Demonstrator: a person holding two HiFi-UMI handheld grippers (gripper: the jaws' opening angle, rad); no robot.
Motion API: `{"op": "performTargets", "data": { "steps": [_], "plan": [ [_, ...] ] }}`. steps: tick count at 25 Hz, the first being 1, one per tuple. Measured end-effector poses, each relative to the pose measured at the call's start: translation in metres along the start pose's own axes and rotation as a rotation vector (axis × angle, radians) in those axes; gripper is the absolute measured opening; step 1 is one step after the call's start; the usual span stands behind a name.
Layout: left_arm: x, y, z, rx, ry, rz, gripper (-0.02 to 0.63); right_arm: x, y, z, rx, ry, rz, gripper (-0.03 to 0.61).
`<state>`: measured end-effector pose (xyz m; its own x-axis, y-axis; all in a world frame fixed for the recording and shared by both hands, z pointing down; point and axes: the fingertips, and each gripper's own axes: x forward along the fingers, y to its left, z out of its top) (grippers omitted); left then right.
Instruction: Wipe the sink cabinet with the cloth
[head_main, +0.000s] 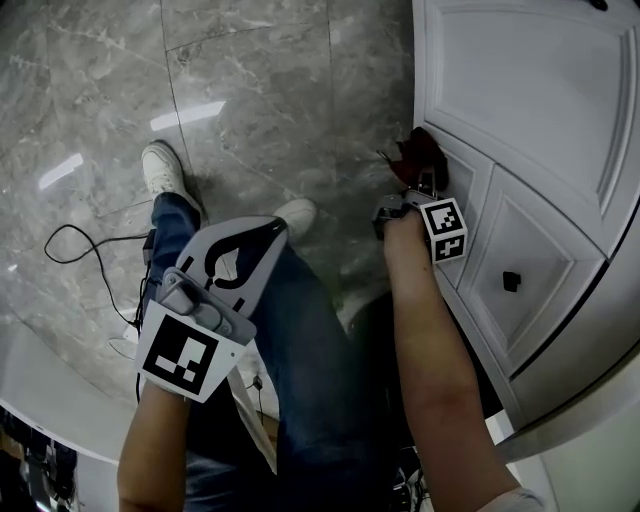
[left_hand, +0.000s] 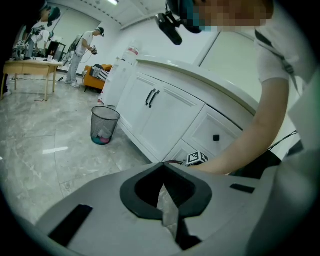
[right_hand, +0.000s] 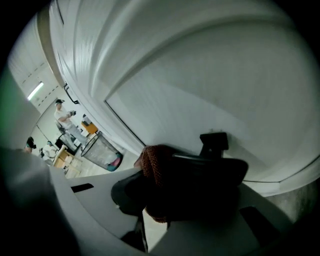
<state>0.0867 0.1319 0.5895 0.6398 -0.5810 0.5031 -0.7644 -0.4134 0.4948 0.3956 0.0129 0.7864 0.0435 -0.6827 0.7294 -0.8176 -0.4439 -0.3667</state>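
Note:
My right gripper (head_main: 424, 183) is shut on a dark red cloth (head_main: 417, 154) and holds it against the white sink cabinet (head_main: 540, 110), at the upper corner of a lower drawer front. In the right gripper view the bunched cloth (right_hand: 151, 169) fills the jaws, right beside a black knob (right_hand: 214, 142) on the panel. My left gripper (head_main: 238, 256) hangs over the person's knee, well left of the cabinet, shut with nothing in it. From the left gripper view I see the cabinet (left_hand: 165, 115) across the floor.
A second black drawer knob (head_main: 511, 281) sits below the right hand. The person's legs and white shoes (head_main: 163, 170) are on the grey marble floor, with a black cable (head_main: 75, 245) to the left. A wire waste bin (left_hand: 104, 125) stands by the cabinet; people work far behind.

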Motion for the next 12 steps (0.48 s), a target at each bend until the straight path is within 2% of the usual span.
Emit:
{"op": "performTargets", "data": {
  "steps": [4, 12],
  "plan": [
    [-0.002, -0.004, -0.011, -0.007, 0.021, -0.01, 0.011, -0.004, -0.004, -0.001, -0.011, -0.016, 0.019, 0.078],
    [-0.002, -0.02, -0.021, 0.019, 0.07, -0.061, 0.011, -0.033, -0.042, -0.009, 0.039, -0.03, -0.04, 0.078]
  ]
}}
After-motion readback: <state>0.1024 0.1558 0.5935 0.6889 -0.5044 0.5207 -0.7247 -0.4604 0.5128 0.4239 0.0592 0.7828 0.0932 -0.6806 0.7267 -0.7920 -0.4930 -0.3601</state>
